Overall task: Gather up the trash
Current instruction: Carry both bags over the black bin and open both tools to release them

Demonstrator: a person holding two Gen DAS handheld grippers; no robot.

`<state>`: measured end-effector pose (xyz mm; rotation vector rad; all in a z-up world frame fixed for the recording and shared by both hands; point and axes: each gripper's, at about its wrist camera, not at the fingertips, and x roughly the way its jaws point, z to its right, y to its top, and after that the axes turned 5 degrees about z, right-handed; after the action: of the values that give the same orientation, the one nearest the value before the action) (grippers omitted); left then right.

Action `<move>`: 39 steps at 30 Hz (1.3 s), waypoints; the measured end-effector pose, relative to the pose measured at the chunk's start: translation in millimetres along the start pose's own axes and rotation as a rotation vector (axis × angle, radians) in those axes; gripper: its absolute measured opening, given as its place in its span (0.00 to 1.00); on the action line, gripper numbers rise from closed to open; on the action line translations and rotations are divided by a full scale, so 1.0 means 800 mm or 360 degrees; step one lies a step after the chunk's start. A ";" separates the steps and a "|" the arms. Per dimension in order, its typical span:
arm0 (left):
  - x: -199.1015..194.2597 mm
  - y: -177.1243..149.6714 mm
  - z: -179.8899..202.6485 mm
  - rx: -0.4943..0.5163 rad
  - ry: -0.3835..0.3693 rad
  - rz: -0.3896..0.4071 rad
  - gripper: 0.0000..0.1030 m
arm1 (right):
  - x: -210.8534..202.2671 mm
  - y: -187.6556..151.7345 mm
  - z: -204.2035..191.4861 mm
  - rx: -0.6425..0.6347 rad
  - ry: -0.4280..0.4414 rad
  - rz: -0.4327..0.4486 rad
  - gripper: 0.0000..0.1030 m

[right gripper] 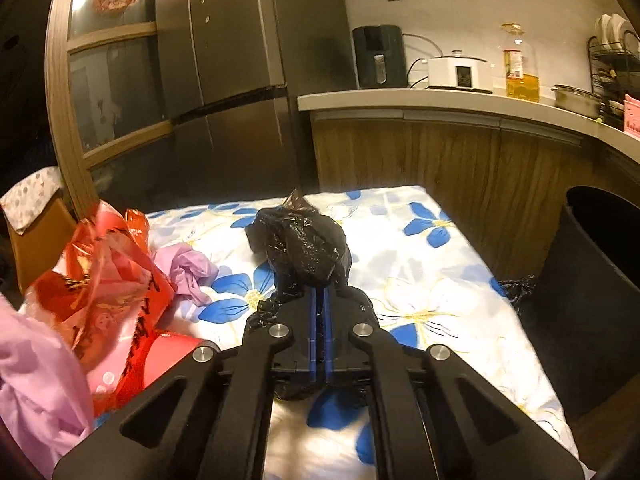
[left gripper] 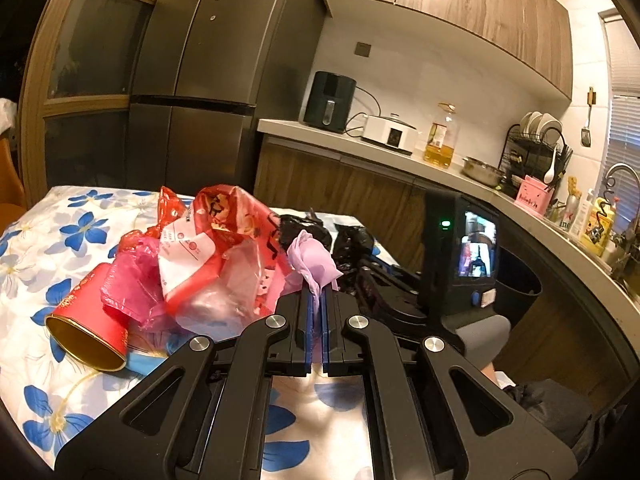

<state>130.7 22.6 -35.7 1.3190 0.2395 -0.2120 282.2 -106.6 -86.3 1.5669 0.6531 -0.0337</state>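
Observation:
In the left wrist view my left gripper (left gripper: 319, 294) is shut on a crumpled lilac plastic bag (left gripper: 310, 258), which sticks up past the blue pads. Left of it lies a heap of red and pink plastic bags (left gripper: 208, 252) and a red paper cup (left gripper: 90, 326) on its side. The right gripper's body shows to the right (left gripper: 460, 264). In the right wrist view my right gripper (right gripper: 320, 294) is shut on a crumpled black plastic bag (right gripper: 306, 244) that rests on the flowered tablecloth (right gripper: 420, 264). A dark trash bin (right gripper: 600, 272) stands off the table's right edge.
More lilac plastic (right gripper: 188, 270) and the red bags (right gripper: 104, 264) lie at the left of the table. A kitchen counter (right gripper: 460, 100) with an air fryer, cooker, oil bottle and pot runs behind. A dark fridge (right gripper: 224, 80) stands at the back.

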 end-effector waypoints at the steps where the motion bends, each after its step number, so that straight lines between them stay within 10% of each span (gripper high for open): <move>1: -0.001 0.000 0.003 0.0005 -0.0001 0.0001 0.02 | -0.006 0.001 0.002 0.0007 -0.0004 0.0012 0.04; 19: 0.008 0.002 0.079 0.0090 -0.0108 -0.0003 0.02 | -0.154 0.000 0.063 0.0082 -0.0009 0.0179 0.04; 39: 0.081 0.029 0.211 0.0231 -0.0389 0.0028 0.02 | -0.217 0.033 0.178 0.0163 -0.0326 0.0373 0.04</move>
<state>208.3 -137.0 5.7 1.4236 0.0054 -0.3781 200.3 -302.8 -10.3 1.7036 0.3090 -0.0524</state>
